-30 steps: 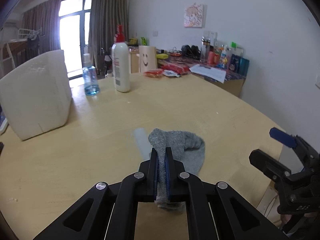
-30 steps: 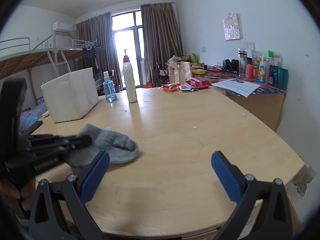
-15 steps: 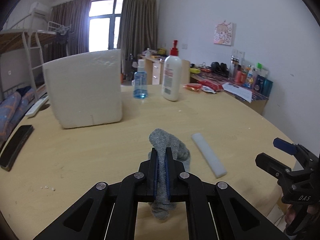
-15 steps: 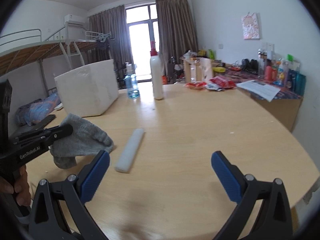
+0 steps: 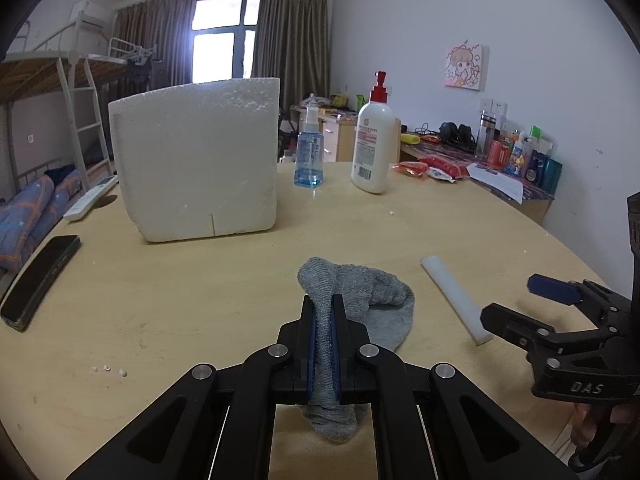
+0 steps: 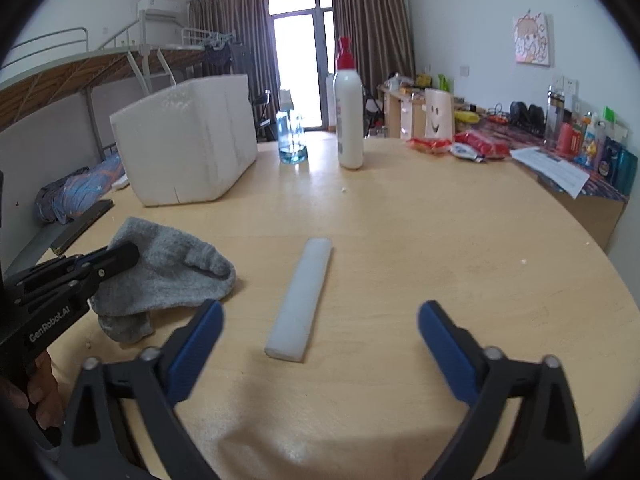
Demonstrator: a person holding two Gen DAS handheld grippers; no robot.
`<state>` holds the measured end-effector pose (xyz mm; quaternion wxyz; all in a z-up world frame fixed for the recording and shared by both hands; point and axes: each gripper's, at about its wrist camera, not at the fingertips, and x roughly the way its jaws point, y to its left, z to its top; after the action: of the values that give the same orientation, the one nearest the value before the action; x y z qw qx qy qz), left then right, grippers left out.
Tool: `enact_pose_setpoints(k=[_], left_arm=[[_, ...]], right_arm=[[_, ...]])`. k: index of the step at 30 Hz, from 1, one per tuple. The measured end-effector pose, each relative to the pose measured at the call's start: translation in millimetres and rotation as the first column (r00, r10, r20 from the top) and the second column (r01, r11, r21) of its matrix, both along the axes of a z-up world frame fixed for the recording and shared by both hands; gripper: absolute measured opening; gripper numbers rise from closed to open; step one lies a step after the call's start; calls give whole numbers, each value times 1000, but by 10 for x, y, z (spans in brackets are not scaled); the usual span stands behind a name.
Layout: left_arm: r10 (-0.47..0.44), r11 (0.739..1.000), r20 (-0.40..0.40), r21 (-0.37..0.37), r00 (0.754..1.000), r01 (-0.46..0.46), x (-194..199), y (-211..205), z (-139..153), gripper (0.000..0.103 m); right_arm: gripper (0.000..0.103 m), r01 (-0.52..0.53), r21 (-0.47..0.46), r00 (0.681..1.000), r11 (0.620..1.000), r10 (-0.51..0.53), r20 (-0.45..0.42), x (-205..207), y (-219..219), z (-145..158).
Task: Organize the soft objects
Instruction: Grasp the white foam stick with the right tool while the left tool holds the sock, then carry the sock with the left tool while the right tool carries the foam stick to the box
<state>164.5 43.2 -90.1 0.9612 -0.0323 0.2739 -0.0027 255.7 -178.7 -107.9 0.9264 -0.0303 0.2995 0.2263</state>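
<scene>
My left gripper [image 5: 324, 312] is shut on a grey sock [image 5: 360, 296], which hangs from the jaws just above the round wooden table [image 5: 180, 300]. The sock also shows in the right wrist view [image 6: 168, 268], with the left gripper [image 6: 120, 254] at its left edge. A white foam strip [image 6: 302, 296] lies flat on the table to the right of the sock; it also shows in the left wrist view [image 5: 454, 298]. My right gripper [image 6: 316, 320] is open and empty, hovering just in front of the strip's near end. A white foam box [image 5: 196, 160] stands behind.
A blue spray bottle [image 5: 309, 152] and a white lotion pump bottle [image 5: 372, 144] stand at the back of the table. A black phone [image 5: 38, 280] and a white remote [image 5: 90, 198] lie at the left edge. A cluttered desk [image 5: 500, 164] stands at the far right.
My left gripper has swung left with the sock, uncovering the white foam strip and turning toward the foam box. My right gripper has turned left toward the strip and stays open.
</scene>
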Motion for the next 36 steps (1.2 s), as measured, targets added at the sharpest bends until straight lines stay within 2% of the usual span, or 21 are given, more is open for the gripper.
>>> enact_pose_setpoints(k=[2,4,6,9,11,14,21,23,26,30,32,36], left_arm=[[1,1000,-7,4,1000,-1,7,0,-12,6],[-5,1000,-9,16,1000,5,9,-14,-21,6],[-3,1000,-12,26,1000,4,16,-25,-30,6],[-7,1000,-18,14,1000,7,18,-3,-33,6],[-9,1000,-22,12,1000,10,21,-7,-38,6],[-14,1000,-21,19,1000,14,22,-28,-38,6],[-25,1000,-36,4,999,25,46,-29,-48,6],[-25,1000,-37,8,999,25,49,-35,-51,6],[-27,1000,-34,8,999,27,42,-36,-53,6],[-32,999,-26,3,999,32,30,-29,-47,6],[-39,999,-2,-25,999,39,7,0,-20,6],[-50,997,27,-54,998,52,-44,42,25,6]], right_arm=[[81,-18,-7,1000,1000,18,-23,27,43,-31],[74,-36,-19,998,999,35,-46,41,92,-64],[73,-33,-46,999,998,31,-45,36,134,-74],[64,-34,-73,998,997,30,-47,41,186,-74],[54,-40,-89,998,995,35,-52,51,221,-80],[43,-54,-88,996,995,47,-77,86,249,-96],[32,-43,-131,996,991,32,-81,94,310,-112],[27,-40,-130,996,991,29,-81,103,312,-109],[25,-40,-137,997,990,30,-71,87,328,-111],[23,-49,-69,996,996,43,-82,116,244,-77],[23,-60,-39,995,997,57,-80,110,209,-43],[23,-64,-15,997,998,63,-54,60,202,42]])
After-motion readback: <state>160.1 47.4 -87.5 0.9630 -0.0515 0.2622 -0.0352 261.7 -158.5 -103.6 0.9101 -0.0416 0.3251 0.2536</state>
